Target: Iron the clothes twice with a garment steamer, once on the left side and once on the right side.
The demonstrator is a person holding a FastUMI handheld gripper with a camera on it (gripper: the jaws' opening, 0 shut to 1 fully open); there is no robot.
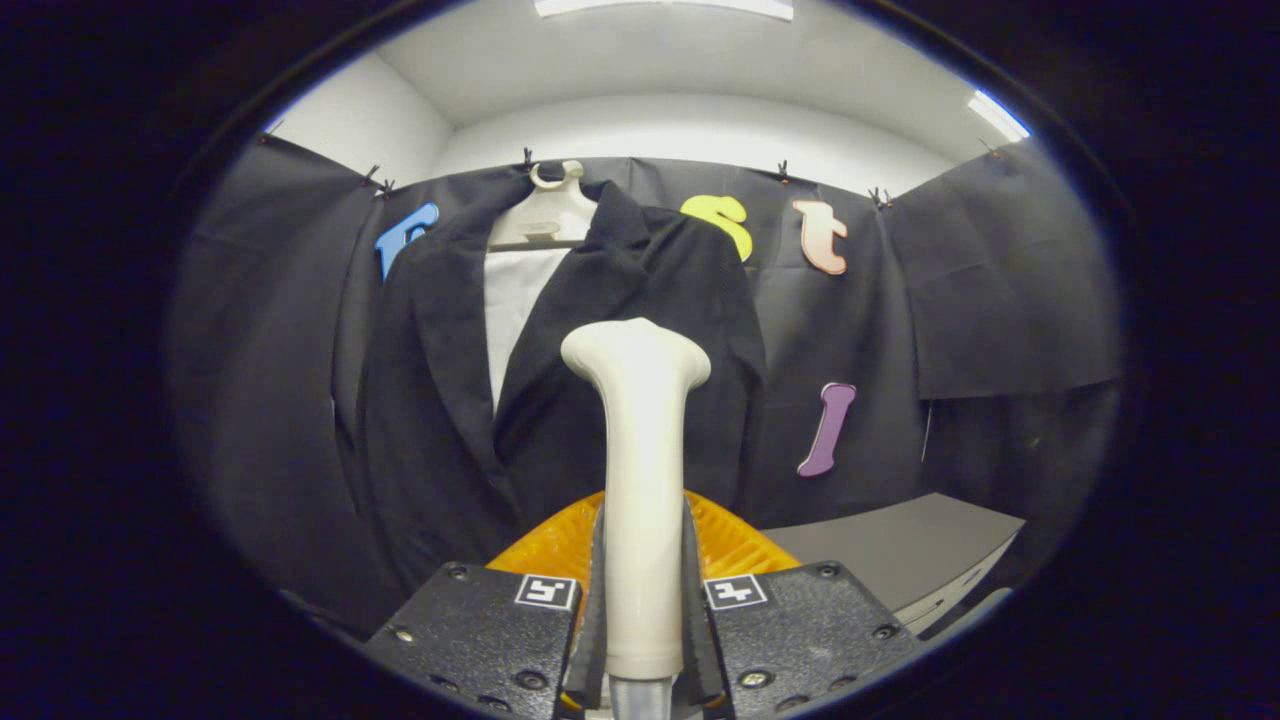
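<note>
Between ridged tongs (643,600), smooth cream steamer (640,480) clamped; beyond, dark jacket (600,330).

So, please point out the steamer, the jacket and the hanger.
steamer (640,480), gripper view, on its handle, clamped between the fingers
jacket (680,290), gripper view, on its shoulder
hanger (545,215), gripper view, on its neck below the hook

- My gripper (643,600) has both fingers (597,590) pressed on the cream steamer (640,470), held upright.
- Steamer head sits just in front of the black jacket (600,350).
- Jacket hangs on a white hanger (545,215); grey table (900,550) beside it.
</note>
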